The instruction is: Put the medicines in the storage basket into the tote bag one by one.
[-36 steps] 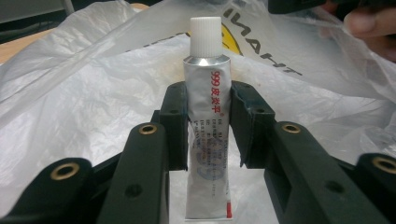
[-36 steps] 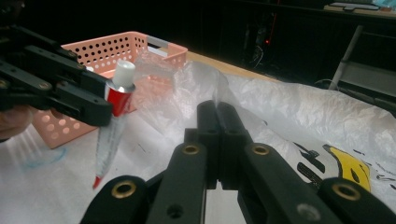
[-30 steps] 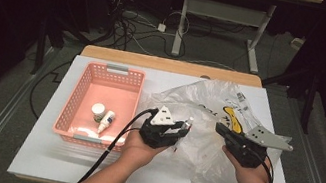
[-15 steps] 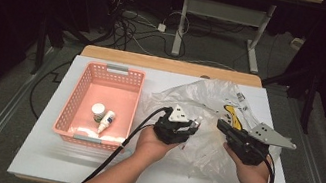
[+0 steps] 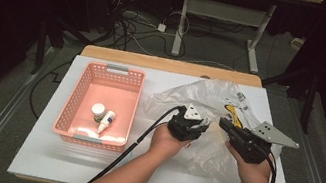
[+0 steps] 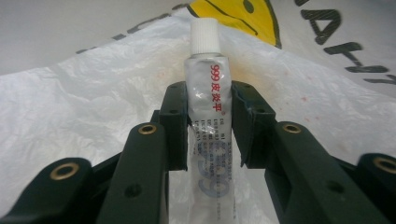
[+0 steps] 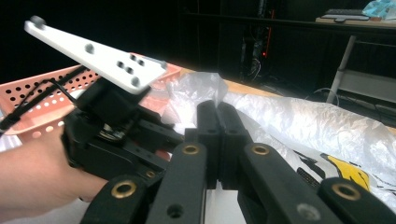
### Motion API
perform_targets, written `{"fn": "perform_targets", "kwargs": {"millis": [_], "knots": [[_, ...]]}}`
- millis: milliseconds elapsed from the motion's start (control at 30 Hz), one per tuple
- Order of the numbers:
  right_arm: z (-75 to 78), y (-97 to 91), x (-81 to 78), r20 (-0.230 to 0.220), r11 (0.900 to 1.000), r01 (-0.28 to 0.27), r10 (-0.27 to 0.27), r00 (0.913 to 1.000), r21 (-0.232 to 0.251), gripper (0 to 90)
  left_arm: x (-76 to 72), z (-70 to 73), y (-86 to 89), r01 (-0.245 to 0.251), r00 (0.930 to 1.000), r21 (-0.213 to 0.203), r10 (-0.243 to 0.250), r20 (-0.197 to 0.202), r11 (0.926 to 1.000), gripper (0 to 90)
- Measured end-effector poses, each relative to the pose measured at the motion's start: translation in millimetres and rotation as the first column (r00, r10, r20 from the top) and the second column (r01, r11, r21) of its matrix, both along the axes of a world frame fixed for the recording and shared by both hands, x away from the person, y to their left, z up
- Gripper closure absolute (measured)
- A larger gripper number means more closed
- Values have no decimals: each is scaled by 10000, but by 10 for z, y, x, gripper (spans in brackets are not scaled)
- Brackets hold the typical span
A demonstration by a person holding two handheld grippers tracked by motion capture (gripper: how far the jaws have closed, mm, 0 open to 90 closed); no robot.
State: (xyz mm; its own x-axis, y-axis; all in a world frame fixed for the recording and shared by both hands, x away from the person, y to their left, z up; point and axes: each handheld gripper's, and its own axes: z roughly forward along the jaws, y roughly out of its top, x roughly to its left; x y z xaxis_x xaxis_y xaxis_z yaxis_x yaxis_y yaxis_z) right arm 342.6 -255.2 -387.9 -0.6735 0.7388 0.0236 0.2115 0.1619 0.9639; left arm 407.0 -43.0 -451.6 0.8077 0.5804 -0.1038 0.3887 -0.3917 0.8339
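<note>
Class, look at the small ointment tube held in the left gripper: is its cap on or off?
On. In the left gripper view the tube carries its white ribbed cap at the far end, beyond the left gripper clamped on its body.

**What the frames leave hidden or unclear**

The tube's [image 6: 208, 116] lower end runs off the bottom edge of the left gripper view, and its small grey print is too blurred to read. In the high view, the left gripper [image 5: 189, 126] covers the tube. The plastic bag's [image 5: 210, 97] black lettering is cut by the picture's edge. The 2 small bottles [image 5: 102, 115] in the pink basket [image 5: 80, 92] show labels too small to tell.
</note>
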Motion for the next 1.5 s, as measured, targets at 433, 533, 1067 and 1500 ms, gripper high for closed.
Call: {"fn": "perform_targets", "kwargs": {"millis": [433,533,1067,1500], "knots": [[-33,-58,45,-141,10000,97,-97,9999,18,900,183,-280,-219,-251,9986,399,269,-460,9989,663],[-50,-73,55,-197,9999,133,-132,9997,16,900,196,-277,-228,-231,9987,433,250,-447,9988,661],[-51,-66,12,-214,10000,45,-47,9998,-82,900,-38,-120,72,307,9965,84,-300,-781,9995,448],[-33,-59,-28,-94,9998,-23,21,10000,-197,900,-407,-20,333,514,9941,-59,-518,-953,9987,131]]}}
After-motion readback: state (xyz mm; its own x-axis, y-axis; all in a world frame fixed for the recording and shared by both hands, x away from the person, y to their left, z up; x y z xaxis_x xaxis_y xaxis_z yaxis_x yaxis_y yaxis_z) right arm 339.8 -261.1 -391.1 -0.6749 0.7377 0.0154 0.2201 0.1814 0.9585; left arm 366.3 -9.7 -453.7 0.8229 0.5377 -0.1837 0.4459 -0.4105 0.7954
